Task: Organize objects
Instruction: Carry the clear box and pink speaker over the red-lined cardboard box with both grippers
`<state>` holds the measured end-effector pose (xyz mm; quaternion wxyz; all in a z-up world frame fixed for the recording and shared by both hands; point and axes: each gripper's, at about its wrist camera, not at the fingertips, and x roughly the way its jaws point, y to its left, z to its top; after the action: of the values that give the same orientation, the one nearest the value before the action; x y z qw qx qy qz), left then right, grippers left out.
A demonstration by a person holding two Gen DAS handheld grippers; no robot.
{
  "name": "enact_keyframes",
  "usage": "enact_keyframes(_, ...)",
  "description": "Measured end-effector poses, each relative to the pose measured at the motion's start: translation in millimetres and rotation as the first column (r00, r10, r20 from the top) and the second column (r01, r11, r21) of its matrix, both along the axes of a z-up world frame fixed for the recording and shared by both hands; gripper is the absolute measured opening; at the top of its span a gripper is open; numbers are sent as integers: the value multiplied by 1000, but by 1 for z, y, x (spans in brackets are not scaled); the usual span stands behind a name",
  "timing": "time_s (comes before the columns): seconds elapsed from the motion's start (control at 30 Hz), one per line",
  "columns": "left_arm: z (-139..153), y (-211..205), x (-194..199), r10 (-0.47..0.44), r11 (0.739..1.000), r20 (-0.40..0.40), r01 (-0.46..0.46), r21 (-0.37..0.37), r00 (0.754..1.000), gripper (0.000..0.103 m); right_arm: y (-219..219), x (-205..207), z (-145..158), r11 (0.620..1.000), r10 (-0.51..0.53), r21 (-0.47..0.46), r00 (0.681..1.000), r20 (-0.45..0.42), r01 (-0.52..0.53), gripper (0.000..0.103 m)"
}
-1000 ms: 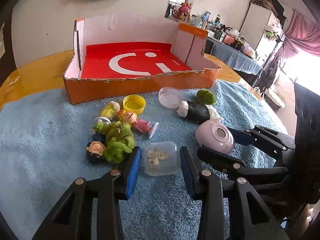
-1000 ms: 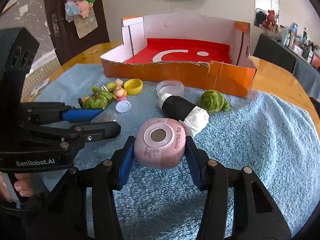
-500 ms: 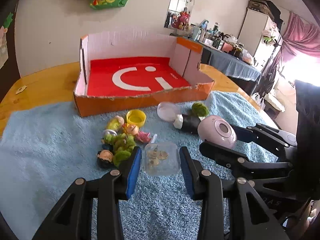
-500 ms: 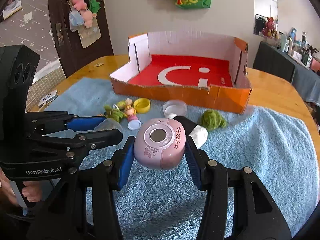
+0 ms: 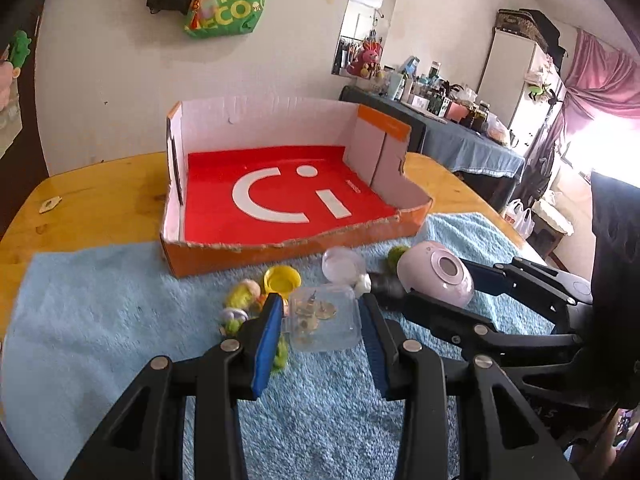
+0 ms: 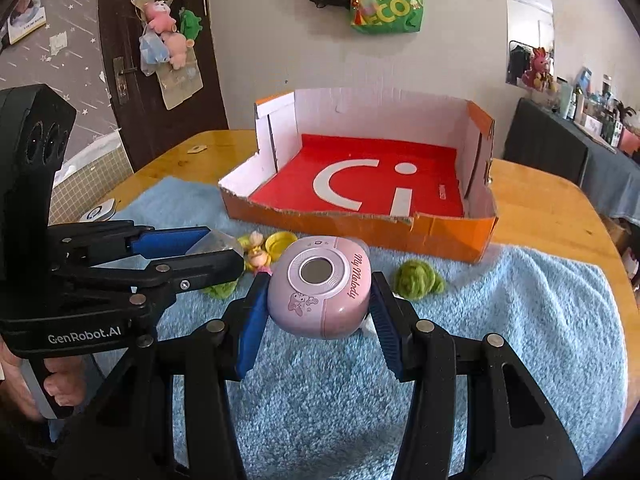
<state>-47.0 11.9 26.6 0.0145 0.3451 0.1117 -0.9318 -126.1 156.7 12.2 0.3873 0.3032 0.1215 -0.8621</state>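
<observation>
My left gripper [image 5: 320, 320] is shut on a clear plastic case [image 5: 323, 318] with small metal pieces inside, held above the blue towel [image 5: 100, 320]. My right gripper [image 6: 318, 300] is shut on a pink rounded "My Melody" case [image 6: 320, 286], also lifted off the towel; the same case [image 5: 436, 272] and gripper show at the right of the left wrist view. Beyond both stands an orange cardboard box [image 5: 288, 246] with a red floor [image 6: 372, 184], nothing inside it. My left gripper [image 6: 188, 248] appears at the left of the right wrist view.
Small toys lie on the towel in front of the box: a yellow cap [image 5: 282, 278], a clear round lid [image 5: 342, 264], little dolls [image 6: 258, 254], green fluffy balls [image 6: 418, 276] and a black-and-white roll [image 5: 384, 284]. The wooden table [image 6: 548, 208] surrounds the towel. A hand [image 6: 60, 388] holds the left gripper.
Both grippers have risen with their cases, and the toys on the towel now sit lower and further below them. The box floor shows more from above.
</observation>
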Motion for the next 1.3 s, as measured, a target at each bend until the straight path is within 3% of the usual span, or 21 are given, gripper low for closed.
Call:
enact_keyframes(0.4, 7, -13, -17, 20, 1000, -17, -20, 6, 1000, 41, -14, -17, 8, 1000, 4, -3, 1000, -10, -4, 47)
enact_keyframes(1.3, 22, -32, -65, 65, 995, -5, -65, -75, 998, 41, -36, -71, 20, 1000, 16, 11, 1000, 17, -17, 47)
